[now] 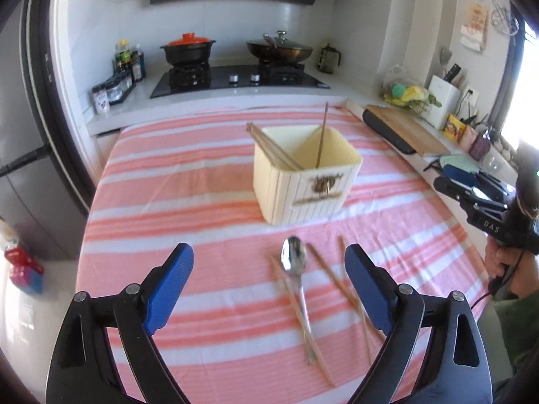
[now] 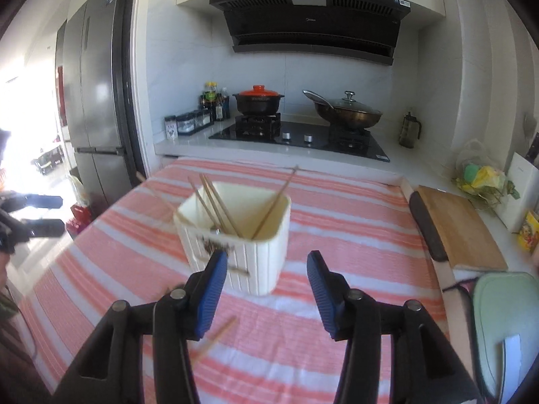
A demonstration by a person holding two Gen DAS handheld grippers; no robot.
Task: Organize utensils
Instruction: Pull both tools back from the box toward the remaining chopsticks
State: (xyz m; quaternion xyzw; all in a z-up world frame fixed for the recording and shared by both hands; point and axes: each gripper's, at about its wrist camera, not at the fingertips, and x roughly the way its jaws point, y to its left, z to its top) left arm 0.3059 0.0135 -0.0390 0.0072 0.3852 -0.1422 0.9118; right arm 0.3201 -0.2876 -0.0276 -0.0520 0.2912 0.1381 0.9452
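A cream utensil box (image 1: 305,175) stands on the pink striped cloth (image 1: 175,208) with several wooden chopsticks (image 1: 274,149) leaning inside. In front of it lie a metal spoon (image 1: 295,271) and loose chopsticks (image 1: 331,279). My left gripper (image 1: 269,279) is open and empty, low over the cloth, with the spoon between its fingers. My right gripper (image 2: 266,284) is open and empty, just in front of the box (image 2: 235,232); one chopstick (image 2: 215,336) lies below it. The right gripper also shows at the left view's right edge (image 1: 465,188).
A gas stove with a black pot with a red lid (image 1: 188,48) and a lidded wok (image 1: 279,50) stands behind. A wooden cutting board (image 1: 404,128) and a green mat (image 2: 508,323) lie to the right. A fridge (image 2: 94,101) stands at the left.
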